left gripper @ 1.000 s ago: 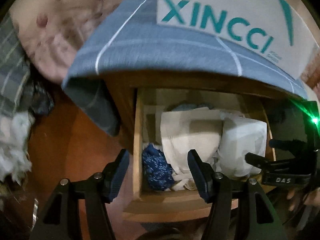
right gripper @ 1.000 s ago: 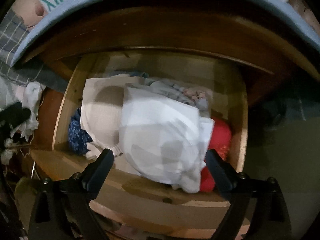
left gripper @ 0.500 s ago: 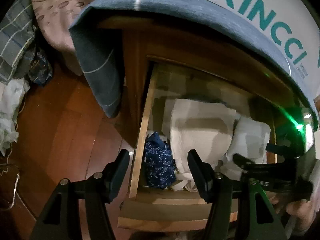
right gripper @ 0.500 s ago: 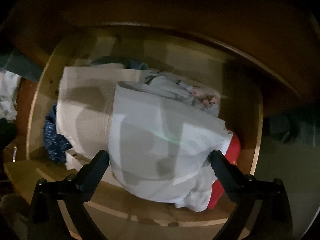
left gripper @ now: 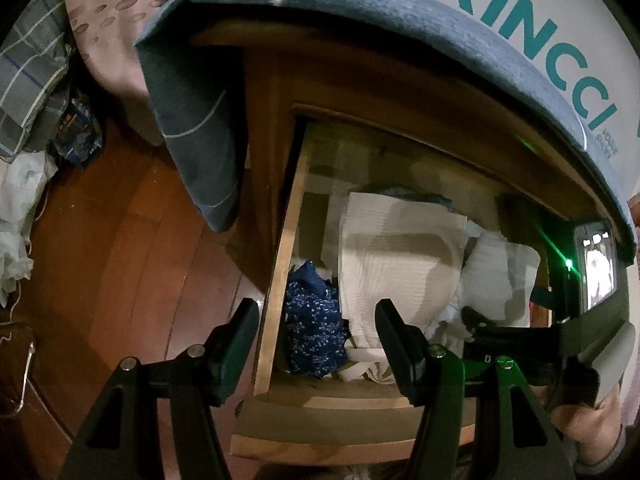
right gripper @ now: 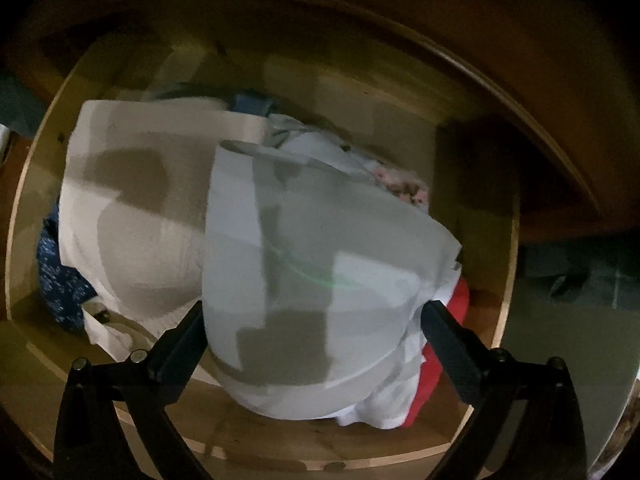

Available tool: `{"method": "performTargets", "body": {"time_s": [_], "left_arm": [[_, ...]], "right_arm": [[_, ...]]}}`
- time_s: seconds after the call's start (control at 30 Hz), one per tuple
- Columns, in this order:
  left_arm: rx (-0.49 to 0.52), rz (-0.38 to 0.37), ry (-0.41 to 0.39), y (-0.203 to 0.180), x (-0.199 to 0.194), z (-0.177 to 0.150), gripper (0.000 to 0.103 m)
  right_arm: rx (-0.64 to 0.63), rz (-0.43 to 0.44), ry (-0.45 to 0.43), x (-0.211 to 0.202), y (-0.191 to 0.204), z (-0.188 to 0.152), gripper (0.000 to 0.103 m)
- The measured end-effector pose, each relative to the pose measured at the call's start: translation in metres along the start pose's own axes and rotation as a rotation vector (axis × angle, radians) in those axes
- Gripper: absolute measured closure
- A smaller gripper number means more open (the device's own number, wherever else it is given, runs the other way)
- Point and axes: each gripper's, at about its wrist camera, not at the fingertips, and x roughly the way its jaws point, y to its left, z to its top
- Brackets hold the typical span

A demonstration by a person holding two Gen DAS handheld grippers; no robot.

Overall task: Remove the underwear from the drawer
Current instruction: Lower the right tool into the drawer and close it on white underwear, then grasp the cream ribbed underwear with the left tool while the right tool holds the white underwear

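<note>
The open wooden drawer [right gripper: 505, 312] holds folded underwear [right gripper: 320, 280].

The right hand-held gripper [right gripper: 312, 320], jaws just closing somewhat, straddles a folded pale grey-white cloth garment [right gripper: 320, 280] in the open wooden drawer [right gripper: 508, 280], beside a cream ribbed garment [right gripper: 132, 220].

grey checked cloth [left gripper: 192, 128] — wooden floor [left gripper: 120, 264]

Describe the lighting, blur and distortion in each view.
Left wrist view: dim, fisheye bends the drawer front, and a green flare streaks at the right. Right wrist view: darker, black corners, slight blur; blocky shadows and a faint green arc fall on the white folded garment.
</note>
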Motion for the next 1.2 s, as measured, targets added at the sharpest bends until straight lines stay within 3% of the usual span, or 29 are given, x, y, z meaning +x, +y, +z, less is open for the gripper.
{"method": "performTargets", "body": {"time_s": [0.07,0.27,0.47,0.9,1.2], "left_arm": [[-0.003,0.000,0.002,0.002,0.000,0.000,0.041],[-0.006,0.005,-0.003,0.001,0.000,0.000,0.041],[-0.001,0.010,-0.001,-0.001,0.001,-0.001,0.041],[0.069,-0.016,0.034,-0.017,0.007,0.000,0.041],[0.245,-0.056,0.104,-0.066,0.028,0.006,0.028]], "right_arm": [[0.000,-0.022,-0.015,-0.001,-0.005,-0.004,0.027],[0.084,0.056,-0.038,-0.011,-0.033,-0.011,0.063],[0.138,0.169,-0.053,-0.025,-0.048,-0.015,0.083],[0.160,0.241,-0.140,-0.058,-0.065,-0.053,0.086],[0.212,0.333,-0.128,-0.043,-0.086,-0.059,0.086]]}}
